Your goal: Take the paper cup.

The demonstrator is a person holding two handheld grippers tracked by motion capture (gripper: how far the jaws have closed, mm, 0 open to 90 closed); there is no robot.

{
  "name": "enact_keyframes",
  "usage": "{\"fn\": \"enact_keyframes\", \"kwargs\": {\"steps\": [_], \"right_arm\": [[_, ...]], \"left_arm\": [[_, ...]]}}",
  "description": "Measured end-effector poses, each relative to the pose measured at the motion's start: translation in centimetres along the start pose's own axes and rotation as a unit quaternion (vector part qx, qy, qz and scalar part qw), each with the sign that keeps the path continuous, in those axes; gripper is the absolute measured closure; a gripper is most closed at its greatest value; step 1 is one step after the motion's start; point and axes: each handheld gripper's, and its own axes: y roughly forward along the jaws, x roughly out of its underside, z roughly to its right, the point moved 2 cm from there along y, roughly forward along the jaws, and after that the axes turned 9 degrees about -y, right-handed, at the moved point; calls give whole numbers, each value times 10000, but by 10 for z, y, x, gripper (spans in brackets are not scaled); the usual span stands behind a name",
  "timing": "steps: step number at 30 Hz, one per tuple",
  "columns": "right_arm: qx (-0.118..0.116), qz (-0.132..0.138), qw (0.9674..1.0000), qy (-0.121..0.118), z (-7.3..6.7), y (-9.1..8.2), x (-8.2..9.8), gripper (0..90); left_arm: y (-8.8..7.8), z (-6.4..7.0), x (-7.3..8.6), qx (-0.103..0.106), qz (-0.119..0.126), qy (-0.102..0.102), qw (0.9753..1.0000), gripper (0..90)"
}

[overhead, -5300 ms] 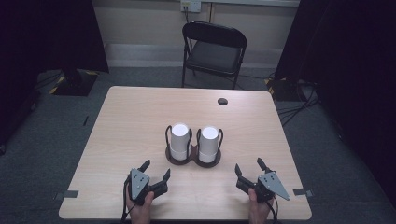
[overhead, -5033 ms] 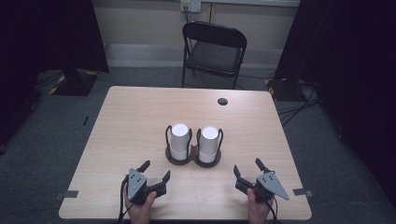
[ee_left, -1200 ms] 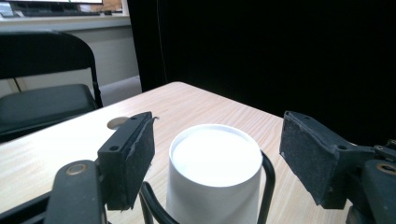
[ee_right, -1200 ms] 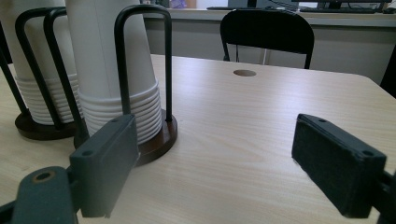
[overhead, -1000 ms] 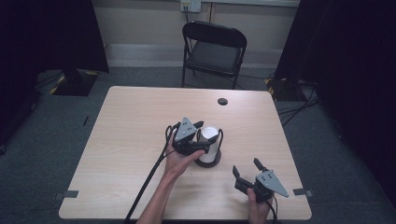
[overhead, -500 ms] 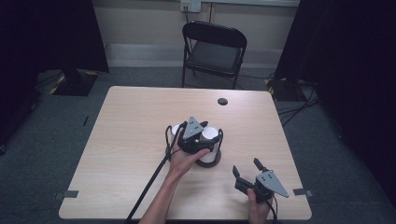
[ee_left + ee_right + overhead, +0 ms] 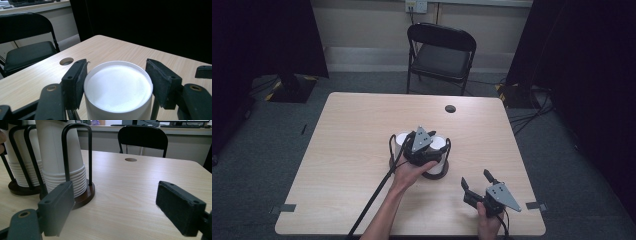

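L gripper (image 7: 428,145) sits over the right-hand stack of white cups (image 7: 118,91), jaws down either side of the top cup; they've just been closing in. In the left gripper view the left pad (image 7: 77,80) lies against the cup wall and the right pad (image 7: 160,82) is at the rim, so it's pinching the top cup. The hand (image 7: 409,172) behind it comes in from the near edge, cable trailing back toward the near left.

That stack stands upside down in a black wire holder w/ dark round base (image 7: 83,193), about mid-table, slightly right of centre. A 2nd cup stack (image 7: 402,142) in its own holder stands just beside it on the left, bases touching or nearly so, can't tell which.

R gripper (image 7: 479,187) rests near the near-right corner of the table (image 7: 342,150), jaws spread wide, nothing between them, well apart from the cups.

Farther out: small round hole (image 7: 450,108) in the tabletop toward the far edge, black folding chair (image 7: 439,55) beyond the far side.
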Motion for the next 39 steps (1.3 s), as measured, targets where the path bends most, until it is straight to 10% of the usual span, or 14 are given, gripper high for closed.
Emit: {"fn": "enact_keyframes", "kwargs": {"steps": [39], "right_arm": [[4,16,10000,7,0,0,0,147]], "left_arm": [[-20,-5,-19,62,585,-397,9975,363]]}}
